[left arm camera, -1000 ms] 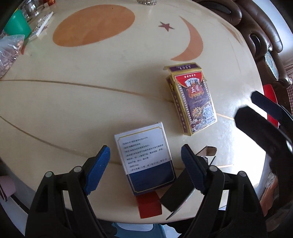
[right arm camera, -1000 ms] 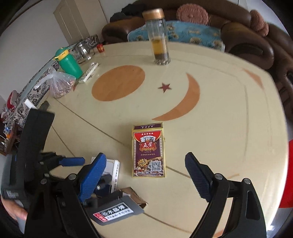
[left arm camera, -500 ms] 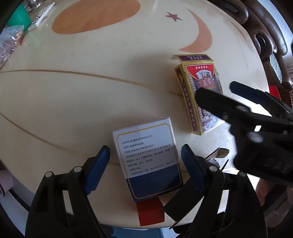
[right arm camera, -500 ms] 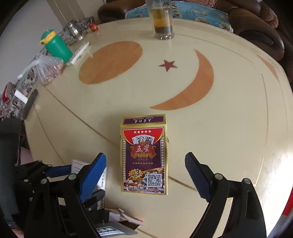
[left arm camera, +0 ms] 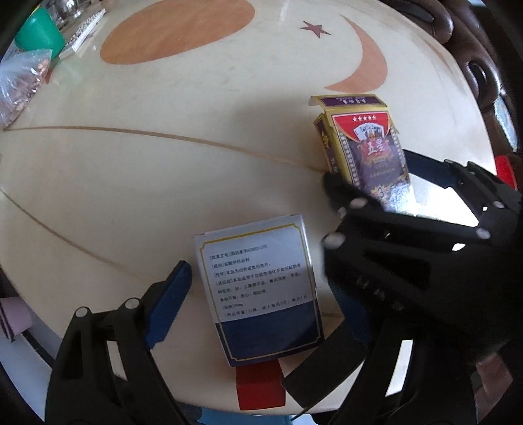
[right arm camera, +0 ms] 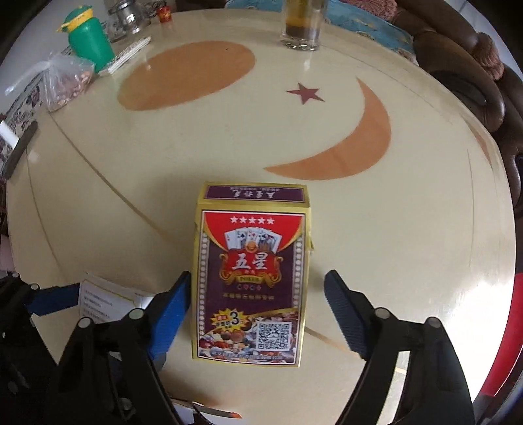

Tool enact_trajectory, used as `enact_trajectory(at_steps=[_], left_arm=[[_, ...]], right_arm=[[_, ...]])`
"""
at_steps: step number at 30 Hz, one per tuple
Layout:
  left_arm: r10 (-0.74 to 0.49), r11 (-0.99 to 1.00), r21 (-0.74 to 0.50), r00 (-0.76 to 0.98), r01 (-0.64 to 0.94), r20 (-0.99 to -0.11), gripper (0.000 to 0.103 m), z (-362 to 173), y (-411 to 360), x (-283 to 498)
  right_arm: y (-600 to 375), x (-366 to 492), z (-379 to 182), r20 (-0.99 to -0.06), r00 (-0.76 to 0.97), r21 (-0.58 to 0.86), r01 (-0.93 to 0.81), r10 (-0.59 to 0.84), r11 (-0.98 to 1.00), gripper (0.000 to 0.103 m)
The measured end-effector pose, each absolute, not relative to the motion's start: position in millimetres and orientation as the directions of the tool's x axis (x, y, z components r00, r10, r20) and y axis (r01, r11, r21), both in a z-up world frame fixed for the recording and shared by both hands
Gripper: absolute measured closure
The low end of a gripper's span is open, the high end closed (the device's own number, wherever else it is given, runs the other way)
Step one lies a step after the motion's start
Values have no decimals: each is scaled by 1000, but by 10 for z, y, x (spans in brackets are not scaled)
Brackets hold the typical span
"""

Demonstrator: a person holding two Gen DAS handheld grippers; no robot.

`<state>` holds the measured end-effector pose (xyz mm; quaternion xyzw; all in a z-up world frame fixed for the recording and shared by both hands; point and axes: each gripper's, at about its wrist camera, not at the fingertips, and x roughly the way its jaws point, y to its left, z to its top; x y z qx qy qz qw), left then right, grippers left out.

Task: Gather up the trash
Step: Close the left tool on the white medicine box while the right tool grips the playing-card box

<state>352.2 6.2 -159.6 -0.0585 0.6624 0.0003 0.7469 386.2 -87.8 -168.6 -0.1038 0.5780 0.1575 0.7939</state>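
The round cream table (right arm camera: 408, 261), inlaid with an orange disc, a crescent and a small star, carries everything, and both grippers hang over its near edge pointing steeply down. Well beyond the jaws, at the far rim, stand a glass tumbler (right arm camera: 300, 29), a green bottle (right arm camera: 88, 39) and a clear bag of snacks (right arm camera: 65, 85), which look like things in use rather than trash and are probably left alone for that reason. Between the jaws of the right gripper (right arm camera: 255, 314) lies the playing-card box (right arm camera: 251, 278), flat on its back with its top flap bent open toward the far side; the jaws are closing on its long sides, the left pad close against the box's edge and the right pad apart from it, so nothing is gripped yet. Lying flat suits a pinch across its narrow width. Between the jaws of the left gripper (left arm camera: 258, 294) lies the smaller white and blue medicine box (left arm camera: 261, 291), also flat; these jaws are opening, with a gap showing beside the left pad, while the right pad is hidden behind the other tool's black frame, so contact there cannot be told. Each hand seems set to lift one empty carton.
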Motion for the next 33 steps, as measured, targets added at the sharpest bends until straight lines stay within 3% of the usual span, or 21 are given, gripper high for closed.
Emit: enact_trajectory(at_steps=[2, 4, 17, 27, 33], left_arm=[[-62, 993, -74, 123, -93, -990, 23, -1583, 28, 3509], [-44, 993, -57, 126, -100, -991, 38, -1561, 21, 3529], [-113, 989, -129, 202, -68, -973, 39, -1352, 204, 3765], [-42, 998, -57, 379, -27, -924, 39, -852, 412, 3847], [-20, 1000, -6, 492, 29, -870, 39, -677, 236, 3201]], right_arm=[[-922, 3844, -1661, -947, 297, 16, -336, 122, 942, 44], [-999, 3849, -1665, -946, 299, 23, -320, 124, 947, 44], [-1544, 3769, -1502, -912, 393, 45, -180, 114, 983, 44], [-1630, 3604, -1079, -852, 514, 28, -148, 101, 989, 44], [-1728, 3231, -683, -798, 591, 37, -142, 114, 989, 45]])
